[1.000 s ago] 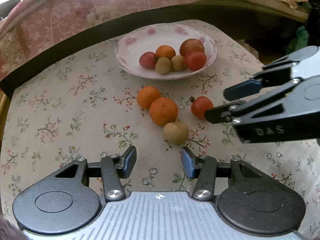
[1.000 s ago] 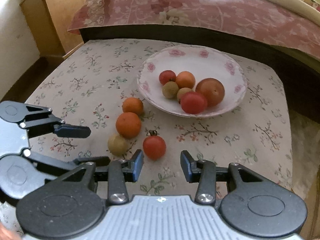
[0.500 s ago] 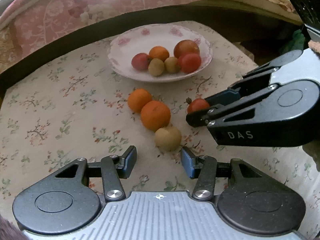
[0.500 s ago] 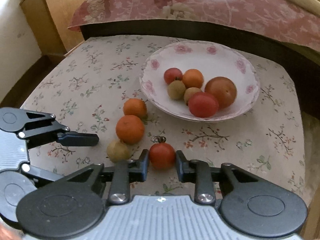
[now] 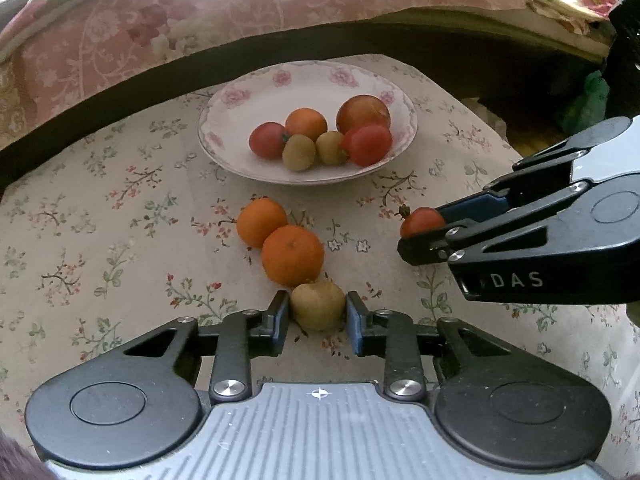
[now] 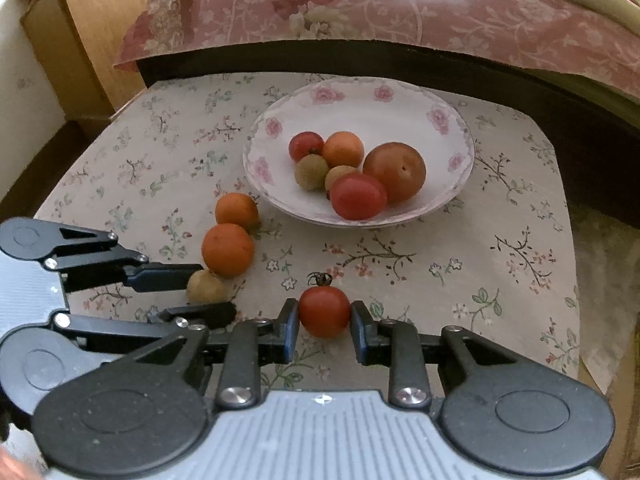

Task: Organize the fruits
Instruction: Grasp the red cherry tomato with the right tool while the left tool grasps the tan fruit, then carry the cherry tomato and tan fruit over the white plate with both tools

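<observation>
Left wrist view: left tongs (image 5: 318, 312) closed down around a small tan fruit (image 5: 317, 305), a pad touching it on each side; fruit sits on the worktop (image 5: 100, 216) near its front edge. Directly behind it and touching: large orange (image 5: 292, 255), then a smaller orange (image 5: 261, 222) touching that one, the three forming a diagonal line toward the plate (image 5: 240, 108). Plate sits toward the worktop's far edge and holds six fruits in a cluster: two red tomatoes, one orange, one large reddish-brown fruit, two small tan ones. Right tongs (image 5: 424, 232) come in from the right side, gripping a red tomato (image 5: 422, 220) with stem; from this angle it's unclear whether the tomato is touching the cloth or lifted. Pink floral bedspread (image 5: 200, 12) beyond the far edge.

Right wrist view: right tongs (image 6: 325, 320) narrowed onto the red tomato (image 6: 324, 311), both pads against its sides, stem pointing away from the camera. Tomato is over the middle-front of the worktop (image 6: 500, 200), well short of the plate (image 6: 452, 136). Left tongs (image 6: 208, 290) enter from the left edge, fingers bracketing the tan fruit (image 6: 206, 286). Both oranges (image 6: 228, 249) lie between that fruit and the plate rim. Wooden cabinet (image 6: 80, 40) stands past the worktop's far-left corner.
</observation>
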Demonstrator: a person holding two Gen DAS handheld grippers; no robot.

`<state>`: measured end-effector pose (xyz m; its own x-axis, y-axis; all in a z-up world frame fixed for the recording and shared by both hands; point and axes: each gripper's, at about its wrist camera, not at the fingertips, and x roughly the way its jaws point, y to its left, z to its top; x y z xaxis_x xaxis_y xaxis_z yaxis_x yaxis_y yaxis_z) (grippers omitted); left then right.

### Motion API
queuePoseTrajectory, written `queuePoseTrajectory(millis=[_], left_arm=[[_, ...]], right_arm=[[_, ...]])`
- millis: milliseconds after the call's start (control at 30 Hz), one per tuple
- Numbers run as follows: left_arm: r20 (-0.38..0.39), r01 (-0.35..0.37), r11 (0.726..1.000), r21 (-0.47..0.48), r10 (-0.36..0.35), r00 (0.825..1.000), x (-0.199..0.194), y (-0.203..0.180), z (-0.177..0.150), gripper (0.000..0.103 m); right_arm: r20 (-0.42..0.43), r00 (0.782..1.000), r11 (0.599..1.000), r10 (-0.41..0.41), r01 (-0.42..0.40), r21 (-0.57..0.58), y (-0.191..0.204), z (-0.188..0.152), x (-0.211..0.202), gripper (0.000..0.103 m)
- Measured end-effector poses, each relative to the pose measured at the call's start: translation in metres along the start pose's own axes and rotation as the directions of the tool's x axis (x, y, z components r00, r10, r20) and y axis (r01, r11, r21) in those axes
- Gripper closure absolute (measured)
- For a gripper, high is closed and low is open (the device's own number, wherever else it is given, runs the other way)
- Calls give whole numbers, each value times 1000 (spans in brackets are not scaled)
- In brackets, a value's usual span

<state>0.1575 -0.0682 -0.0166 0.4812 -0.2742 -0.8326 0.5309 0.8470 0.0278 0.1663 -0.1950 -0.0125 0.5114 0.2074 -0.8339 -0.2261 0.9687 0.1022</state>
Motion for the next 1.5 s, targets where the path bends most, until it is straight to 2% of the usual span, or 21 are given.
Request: queuePoseTrajectory(millis=[367, 667, 900, 967, 1100, 1267, 1367, 1500], left_arm=[[-42, -1, 999, 35, 3, 999, -18, 7, -22, 65], [-26, -11, 998, 66, 12, 1000, -20, 6, -26, 62], [-21, -14, 998, 63, 15, 1000, -20, 6, -26, 48], [-18, -13, 998, 63, 15, 1000, -19, 5, -26, 47], [-15, -15, 998, 59, 16, 1000, -19, 5, -26, 48], [-20, -9, 999, 45, 10, 1000, -19, 7, -26, 65], [-21, -21, 999, 39, 22, 1000, -19, 7, -26, 66], [-22, -28, 999, 36, 29, 999, -20, 7, -24, 66]], right_arm=[[-43, 999, 997, 15, -18, -74, 13, -22, -9, 74], [-44, 999, 995, 25, -29, -98, 17, -25, -8, 74], [-43, 999, 995, 30, -34, -91, 15, -23, -8, 67], [-44, 998, 995, 35, -39, -87, 14, -23, -8, 66], [-42, 999, 995, 34, -37, -89, 15, -24, -8, 66], [-41, 999, 996, 36, -39, -78, 16, -22, -7, 68], [-40, 999, 996, 35, -38, -76, 17, -22, -8, 74], [-31, 999, 997, 29, -31, -68, 16, -21, -10, 74]])
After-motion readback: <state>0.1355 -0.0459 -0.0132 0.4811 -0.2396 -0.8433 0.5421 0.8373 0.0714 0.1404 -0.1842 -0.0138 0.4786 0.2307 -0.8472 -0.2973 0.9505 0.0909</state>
